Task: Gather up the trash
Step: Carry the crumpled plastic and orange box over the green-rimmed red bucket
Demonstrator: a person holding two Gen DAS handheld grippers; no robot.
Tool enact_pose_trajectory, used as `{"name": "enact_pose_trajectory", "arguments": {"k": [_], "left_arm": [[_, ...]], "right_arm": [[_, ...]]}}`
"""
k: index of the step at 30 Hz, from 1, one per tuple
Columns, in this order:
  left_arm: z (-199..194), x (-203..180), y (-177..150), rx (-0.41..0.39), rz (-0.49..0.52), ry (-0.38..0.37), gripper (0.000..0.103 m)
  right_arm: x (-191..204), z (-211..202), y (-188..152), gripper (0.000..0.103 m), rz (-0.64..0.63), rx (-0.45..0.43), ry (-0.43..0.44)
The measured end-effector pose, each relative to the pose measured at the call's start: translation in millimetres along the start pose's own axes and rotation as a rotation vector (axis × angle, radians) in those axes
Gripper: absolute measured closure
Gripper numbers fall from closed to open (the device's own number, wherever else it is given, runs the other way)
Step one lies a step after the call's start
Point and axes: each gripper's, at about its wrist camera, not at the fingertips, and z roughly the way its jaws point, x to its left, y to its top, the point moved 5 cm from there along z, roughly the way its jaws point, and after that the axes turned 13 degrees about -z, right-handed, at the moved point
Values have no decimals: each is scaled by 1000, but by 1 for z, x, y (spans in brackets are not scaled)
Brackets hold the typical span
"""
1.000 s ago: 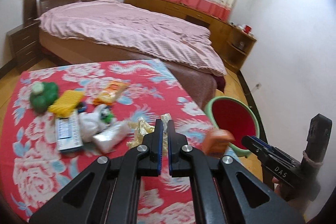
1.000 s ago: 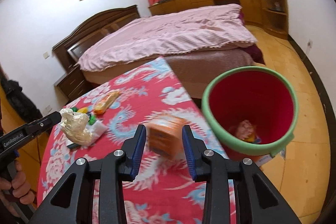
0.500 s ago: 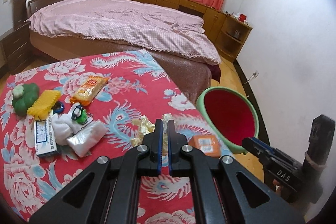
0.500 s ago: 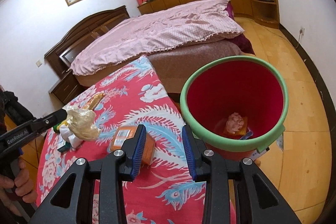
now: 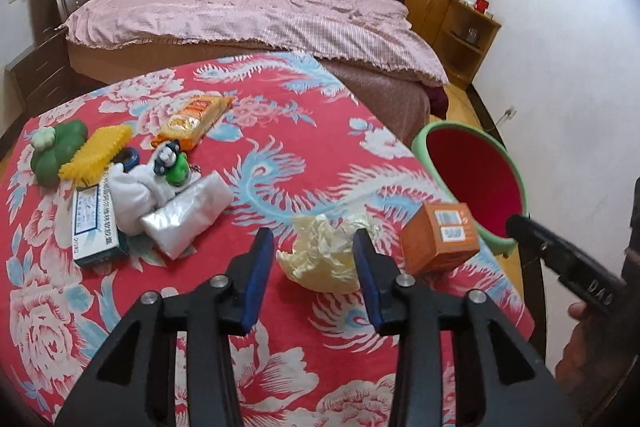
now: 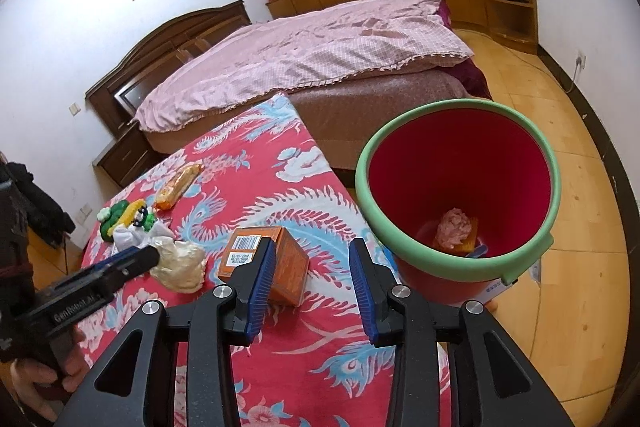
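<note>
crumpled paper wad (image 5: 324, 259); matt cardboard box (image 5: 440, 243); smooth plastic bin (image 6: 456, 195); printed cloth tablecloth (image 5: 280, 155)

Box (image 5: 440, 243) lies between wrapper (image 5: 324, 255) and bucket (image 5: 476, 183).

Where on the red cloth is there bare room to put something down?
Bare cloth lies between the snack packet and the bucket, and in front of the orange box. It is crowded at the left, around the white box and silver bag.

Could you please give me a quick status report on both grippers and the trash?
Left gripper open, crumpled paper between its jaws on the table. Right gripper open, empty, orange box beside its left jaw. Bucket unobstructed.
</note>
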Motion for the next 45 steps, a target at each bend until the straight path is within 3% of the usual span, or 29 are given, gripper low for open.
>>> {"name": "enact_pose_trajectory", "arguments": {"k": [6, 12, 18, 21, 24, 26, 37, 45], "left_arm": [[16, -2, -12, 57, 8, -14, 61], [22, -1, -15, 64, -10, -24, 60], [16, -2, -15, 41, 2, -40, 88], [9, -1, -11, 24, -6, -44, 90], [1, 4, -6, -9, -11, -27, 91], [-4, 10, -1, -26, -29, -19, 91], [-9, 41, 8, -51, -107, 9, 91], [-8, 43, 5, -46, -109, 4, 91]], "right_arm": [[-2, 0, -1, 62, 4, 0, -7], [-1, 0, -2, 62, 1, 6, -7], [7, 3, -3, 61, -13, 18, 5], [12, 6, -2, 56, -19, 24, 13], [18, 10, -2, 53, -32, 35, 18], [24, 15, -3, 42, -42, 47, 22], [51, 46, -7, 36, -120, 122, -20], [56, 56, -10, 36, -136, 140, -19]]}}
